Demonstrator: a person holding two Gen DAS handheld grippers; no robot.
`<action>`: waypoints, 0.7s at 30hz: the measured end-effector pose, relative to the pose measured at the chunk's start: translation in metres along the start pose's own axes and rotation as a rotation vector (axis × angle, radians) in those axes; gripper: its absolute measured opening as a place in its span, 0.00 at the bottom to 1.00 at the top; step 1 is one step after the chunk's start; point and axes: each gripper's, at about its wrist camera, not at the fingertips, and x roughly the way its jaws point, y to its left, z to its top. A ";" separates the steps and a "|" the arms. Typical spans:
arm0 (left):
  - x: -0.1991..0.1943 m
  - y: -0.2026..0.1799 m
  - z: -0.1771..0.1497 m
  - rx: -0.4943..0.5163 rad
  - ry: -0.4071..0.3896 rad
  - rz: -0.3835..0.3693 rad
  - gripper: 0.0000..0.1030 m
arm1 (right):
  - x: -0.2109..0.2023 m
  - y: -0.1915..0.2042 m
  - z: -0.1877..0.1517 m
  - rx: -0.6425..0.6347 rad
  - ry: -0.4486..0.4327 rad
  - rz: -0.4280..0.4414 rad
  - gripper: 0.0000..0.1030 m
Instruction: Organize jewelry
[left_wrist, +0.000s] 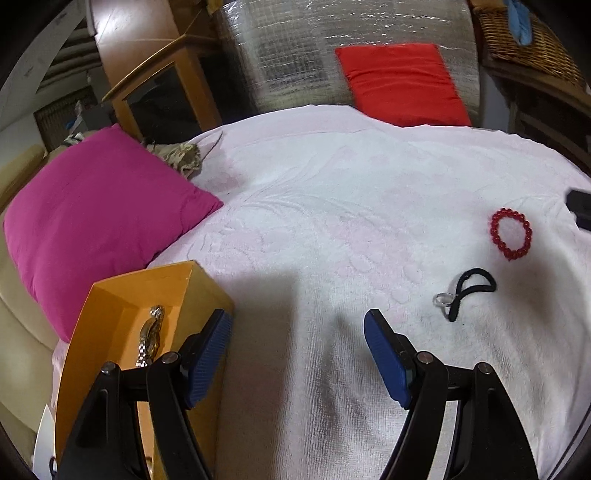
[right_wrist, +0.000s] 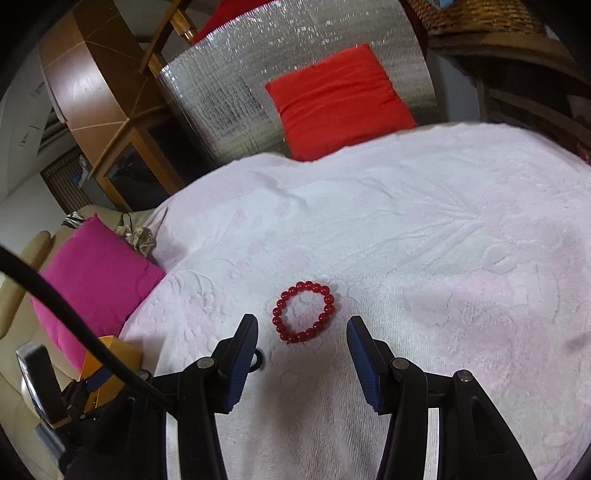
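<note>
An orange box (left_wrist: 110, 306) stands on the white towel at lower left and holds a metal watch (left_wrist: 149, 339). My left gripper (left_wrist: 297, 332) is open and empty, its left finger beside the box's right wall. A red bead bracelet (left_wrist: 511, 234) lies to the right, with a black hair tie (left_wrist: 471, 290) and a silver ring (left_wrist: 444, 299) nearer. In the right wrist view the bracelet (right_wrist: 304, 312) lies just ahead of my open, empty right gripper (right_wrist: 301, 330). The hair tie (right_wrist: 257, 360) peeks out behind the left finger. The box (right_wrist: 110, 360) shows at lower left.
A magenta cushion (left_wrist: 99, 218) lies left of the box. A red cushion (left_wrist: 400, 83) leans on a silver foil panel (left_wrist: 288, 55) at the back. A wooden cabinet (left_wrist: 162, 96) and a wicker basket (left_wrist: 532, 40) stand behind. The white towel (left_wrist: 332, 206) covers the surface.
</note>
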 end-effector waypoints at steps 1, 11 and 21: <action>-0.001 0.000 0.000 0.001 -0.006 -0.012 0.73 | 0.001 0.000 0.003 -0.014 -0.003 0.001 0.52; 0.003 -0.029 0.005 0.018 0.010 -0.170 0.73 | 0.051 -0.015 0.019 -0.008 0.068 -0.085 0.52; 0.018 -0.048 0.009 0.020 0.050 -0.308 0.73 | 0.075 -0.004 0.003 -0.154 0.111 -0.256 0.10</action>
